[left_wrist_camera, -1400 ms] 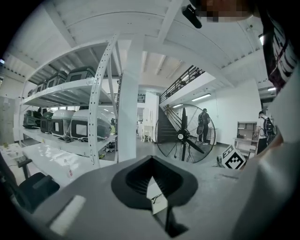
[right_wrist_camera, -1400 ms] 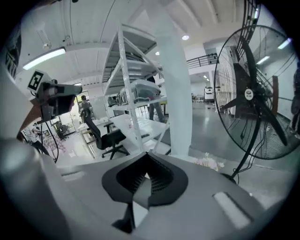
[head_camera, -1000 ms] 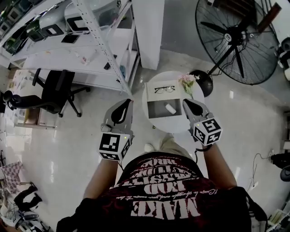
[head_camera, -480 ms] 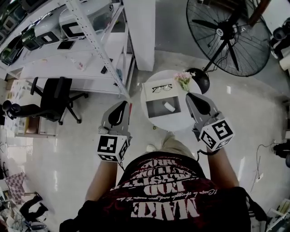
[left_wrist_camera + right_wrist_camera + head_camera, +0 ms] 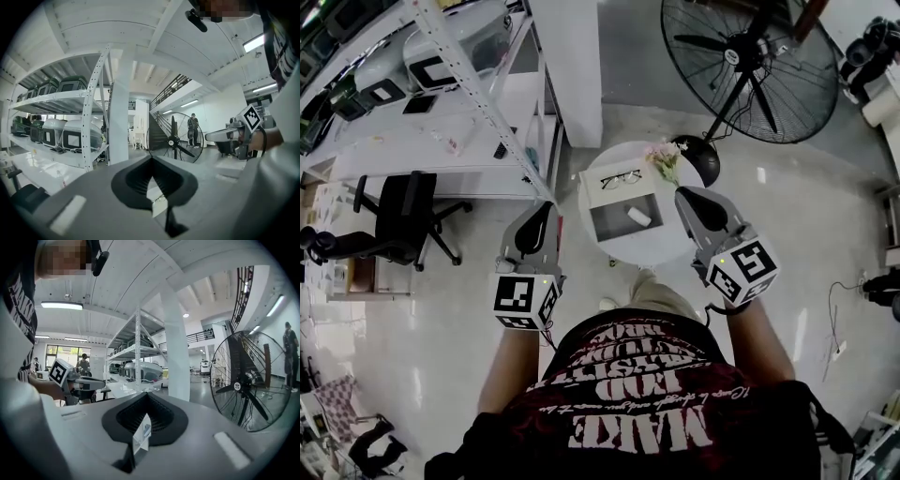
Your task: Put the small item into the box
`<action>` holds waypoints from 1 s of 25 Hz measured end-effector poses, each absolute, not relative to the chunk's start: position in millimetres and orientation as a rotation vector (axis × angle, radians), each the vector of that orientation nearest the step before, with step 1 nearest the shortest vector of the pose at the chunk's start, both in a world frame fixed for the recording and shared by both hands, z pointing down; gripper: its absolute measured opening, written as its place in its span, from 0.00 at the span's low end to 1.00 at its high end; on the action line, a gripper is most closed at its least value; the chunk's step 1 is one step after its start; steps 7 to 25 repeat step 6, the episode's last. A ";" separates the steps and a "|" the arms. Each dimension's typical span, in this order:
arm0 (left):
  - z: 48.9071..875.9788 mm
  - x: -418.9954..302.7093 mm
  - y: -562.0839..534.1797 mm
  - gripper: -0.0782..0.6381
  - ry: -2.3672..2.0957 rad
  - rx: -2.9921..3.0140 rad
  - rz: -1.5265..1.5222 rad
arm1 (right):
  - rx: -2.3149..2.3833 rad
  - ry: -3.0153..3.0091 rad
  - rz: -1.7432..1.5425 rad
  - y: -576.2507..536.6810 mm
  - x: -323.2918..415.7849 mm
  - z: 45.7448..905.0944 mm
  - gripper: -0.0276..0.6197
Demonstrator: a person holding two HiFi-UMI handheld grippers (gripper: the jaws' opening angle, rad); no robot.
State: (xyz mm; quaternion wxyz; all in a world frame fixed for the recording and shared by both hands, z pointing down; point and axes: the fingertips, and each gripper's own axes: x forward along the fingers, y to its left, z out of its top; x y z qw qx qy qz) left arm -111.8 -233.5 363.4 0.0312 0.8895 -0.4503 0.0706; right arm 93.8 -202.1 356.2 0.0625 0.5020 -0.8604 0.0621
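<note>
On a round white table (image 5: 667, 249) stands a grey open box (image 5: 612, 223) with a small white item (image 5: 639, 217) lying inside it. Black glasses (image 5: 621, 178) rest on the box's white lid behind. My left gripper (image 5: 544, 206) hangs shut and empty left of the table, over the floor. My right gripper (image 5: 681, 193) is shut and empty above the table's right side, beside the box. In the left gripper view my jaws (image 5: 151, 157) meet with nothing between them. The right gripper view shows the same for my right gripper (image 5: 147, 393).
Pink flowers (image 5: 662, 157) stand at the table's back right. A large black floor fan (image 5: 739, 54) is behind it. A white column (image 5: 572, 66) and a metal shelf rack (image 5: 441, 94) with cases are at the left, with a black office chair (image 5: 401, 212) below.
The view has shifted, so the table and box sit further left and up. The right gripper has risen a little beside the box. The white item stays in the box.
</note>
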 end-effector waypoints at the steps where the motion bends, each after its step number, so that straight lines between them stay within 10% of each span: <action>1: 363.4 -111.6 -232.6 0.11 -1.387 2.741 0.217 | 1.518 -2.599 0.190 -202.3 94.1 357.4 0.09; 25: 371.7 -112.9 -230.8 0.11 -1.385 2.736 0.222 | 1.513 -2.594 0.195 -205.5 90.2 365.7 0.09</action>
